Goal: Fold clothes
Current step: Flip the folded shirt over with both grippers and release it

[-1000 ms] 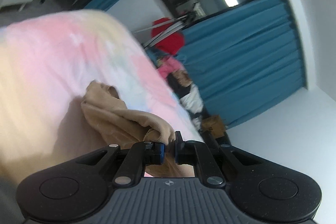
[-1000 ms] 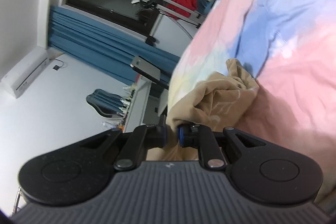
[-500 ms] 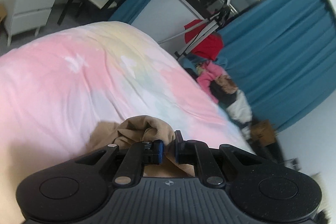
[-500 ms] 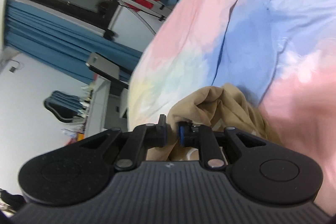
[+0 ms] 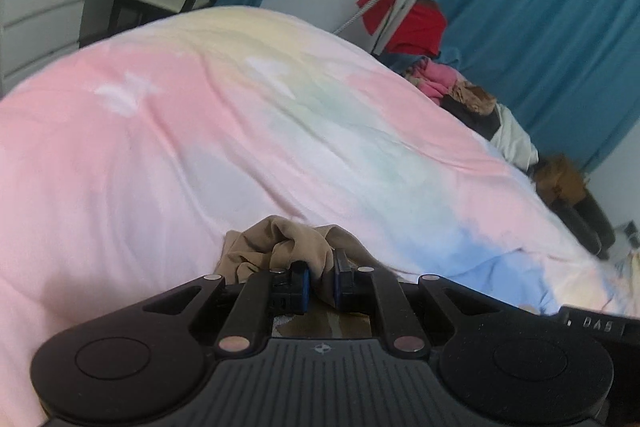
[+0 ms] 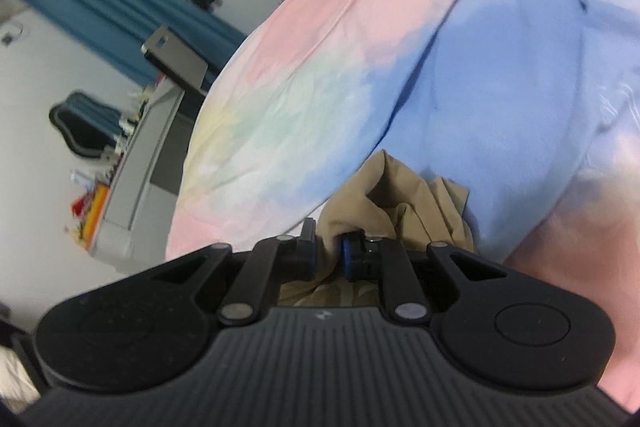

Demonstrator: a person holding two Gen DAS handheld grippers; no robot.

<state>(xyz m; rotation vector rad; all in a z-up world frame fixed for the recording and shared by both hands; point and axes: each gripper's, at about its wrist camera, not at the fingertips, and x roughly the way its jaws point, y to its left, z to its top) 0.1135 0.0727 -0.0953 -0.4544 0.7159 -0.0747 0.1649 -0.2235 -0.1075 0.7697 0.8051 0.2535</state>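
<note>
A tan garment [image 5: 272,243] lies bunched on a pastel tie-dye bedspread [image 5: 200,127], right in front of both grippers. My left gripper [image 5: 322,281] has a fold of it between its blue pads; its jaws are opening and the cloth still fills the narrow gap. In the right wrist view the same tan garment [image 6: 400,203] is heaped on the blue patch of the bedspread [image 6: 480,67]. My right gripper [image 6: 329,255] is shut on another fold of it. The part of the garment under the gripper bodies is hidden.
A pile of clothes [image 5: 460,95] sits at the bed's far right edge before blue curtains [image 5: 540,7]. A drying rack with a red garment [image 5: 412,23] stands behind the bed. White drawers [image 5: 40,7] are at the left, and a cluttered desk [image 6: 136,163] lies beyond the bed's edge.
Both grippers have come down toward the bedspread with the tan garment, which now rests bunched on it instead of hanging. The left pads stand slightly wider apart.
</note>
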